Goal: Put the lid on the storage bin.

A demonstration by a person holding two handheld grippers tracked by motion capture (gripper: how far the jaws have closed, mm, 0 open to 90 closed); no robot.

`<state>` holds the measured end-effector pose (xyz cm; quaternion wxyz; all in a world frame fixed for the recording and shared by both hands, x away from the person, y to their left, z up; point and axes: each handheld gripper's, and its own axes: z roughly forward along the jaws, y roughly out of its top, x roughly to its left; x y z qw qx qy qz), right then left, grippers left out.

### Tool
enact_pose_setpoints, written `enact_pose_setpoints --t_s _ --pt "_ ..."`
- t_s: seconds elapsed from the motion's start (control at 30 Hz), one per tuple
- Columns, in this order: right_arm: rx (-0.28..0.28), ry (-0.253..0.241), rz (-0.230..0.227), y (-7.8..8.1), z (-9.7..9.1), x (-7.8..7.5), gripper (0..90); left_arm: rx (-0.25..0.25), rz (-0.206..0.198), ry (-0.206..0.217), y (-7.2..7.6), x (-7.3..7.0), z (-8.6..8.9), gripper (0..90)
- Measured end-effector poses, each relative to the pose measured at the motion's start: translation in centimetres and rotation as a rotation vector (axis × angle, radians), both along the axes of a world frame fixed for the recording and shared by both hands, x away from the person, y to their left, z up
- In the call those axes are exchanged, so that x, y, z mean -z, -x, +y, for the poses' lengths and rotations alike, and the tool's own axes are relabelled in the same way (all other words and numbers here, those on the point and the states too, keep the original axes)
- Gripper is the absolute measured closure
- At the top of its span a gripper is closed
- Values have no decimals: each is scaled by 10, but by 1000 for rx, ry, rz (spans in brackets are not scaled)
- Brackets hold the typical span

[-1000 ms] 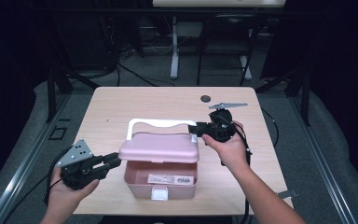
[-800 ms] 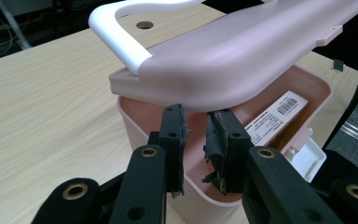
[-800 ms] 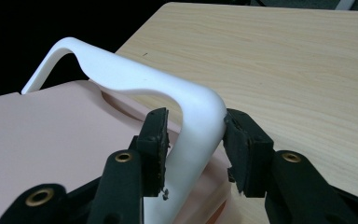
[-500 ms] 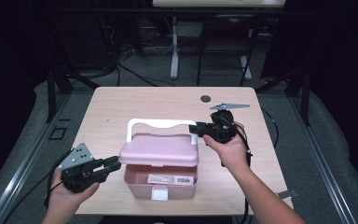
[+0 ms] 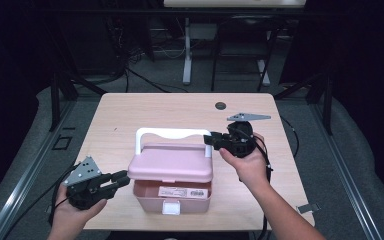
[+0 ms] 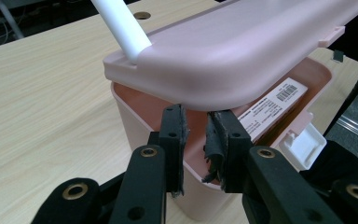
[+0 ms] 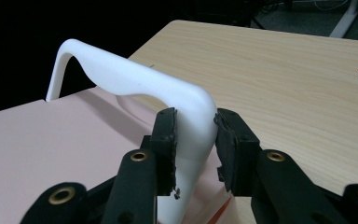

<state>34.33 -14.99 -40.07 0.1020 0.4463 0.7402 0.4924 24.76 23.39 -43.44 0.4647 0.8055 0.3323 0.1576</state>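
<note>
Pink box lid tilts up as my right gripper clamps its white handle; my left gripper, narrowly parted and empty, points at its near-left corner.

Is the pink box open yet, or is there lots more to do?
Partly open. The pink lid is lifted off the pink box, with a gap showing a labelled packet inside. In hand: the right tongs are closed on the white handle. The left tongs sit open at the box's rim, under the lid. Left: raising the lid fully.
</note>
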Motion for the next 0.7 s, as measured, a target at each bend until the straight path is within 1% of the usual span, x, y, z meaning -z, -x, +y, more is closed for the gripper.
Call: enact_pose_setpoints --t_s 0.13,0.4,0.53,0.7 --pt "-5 1 -9 2 0 -1 695 -4 1 7 1 2 0 752" --pt "-14 -3 -23 7 -1 -1 700 -4 1 5 3 6 1 752" --pt "-16 -5 -22 8 -1 0 701 -3 -5 1 5 9 1 749" --pt "-15 -15 -18 9 -2 3 702 -2 -1 2 7 13 2 745"
